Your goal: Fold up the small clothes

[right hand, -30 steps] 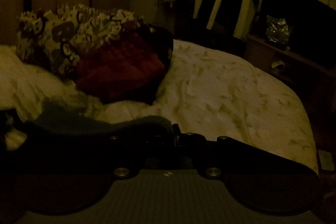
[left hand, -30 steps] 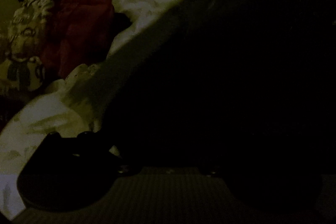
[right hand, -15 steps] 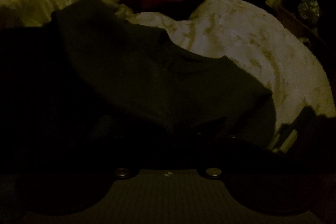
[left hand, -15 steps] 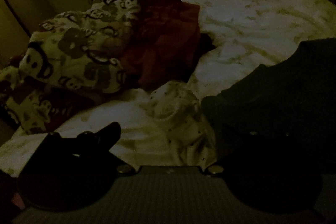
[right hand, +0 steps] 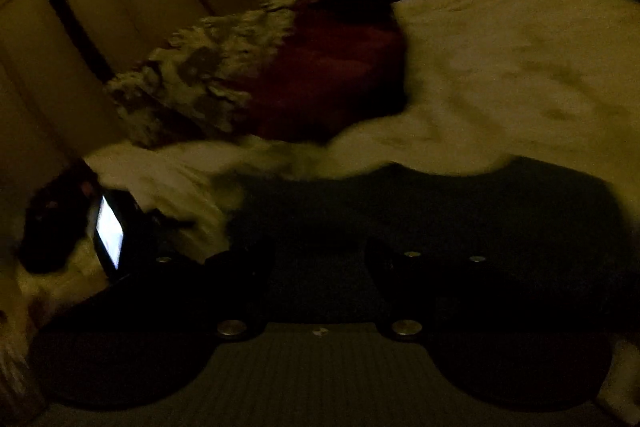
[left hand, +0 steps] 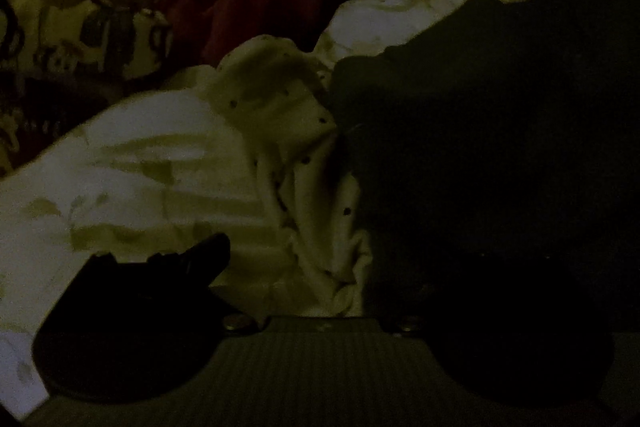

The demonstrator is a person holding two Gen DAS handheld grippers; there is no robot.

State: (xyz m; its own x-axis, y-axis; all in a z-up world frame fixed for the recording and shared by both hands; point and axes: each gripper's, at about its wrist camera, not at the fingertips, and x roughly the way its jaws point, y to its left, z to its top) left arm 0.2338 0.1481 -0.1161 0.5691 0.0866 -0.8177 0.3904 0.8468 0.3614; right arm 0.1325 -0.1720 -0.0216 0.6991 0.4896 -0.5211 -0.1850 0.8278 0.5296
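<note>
Scene is dim; detail is limited. The dark, soft-knit small garment [right hand: 420, 211] lies spread flat on the pale patterned bed cover [right hand: 520, 67], occupying the 3 o'clock half of the left wrist view [left hand: 500, 127] and the centre of the right wrist view.

Right gripper [right hand: 320, 267]: jaws stand apart over the garment's near edge, cloth visible in the gap; contact cannot be confirmed.

Left gripper [left hand: 304, 267]: one finger [left hand: 192, 259] shows at 7 o'clock; the other is lost against the dark garment, so the jaws' state cannot be told.

A crumpled cream dotted cloth [left hand: 296, 155] lies touching the garment's edge. A maroon quilted cushion [right hand: 332, 67] and printed pillow [right hand: 208, 75] sit at 11 o'clock. A lit phone screen [right hand: 110, 233] is at 9 o'clock.
</note>
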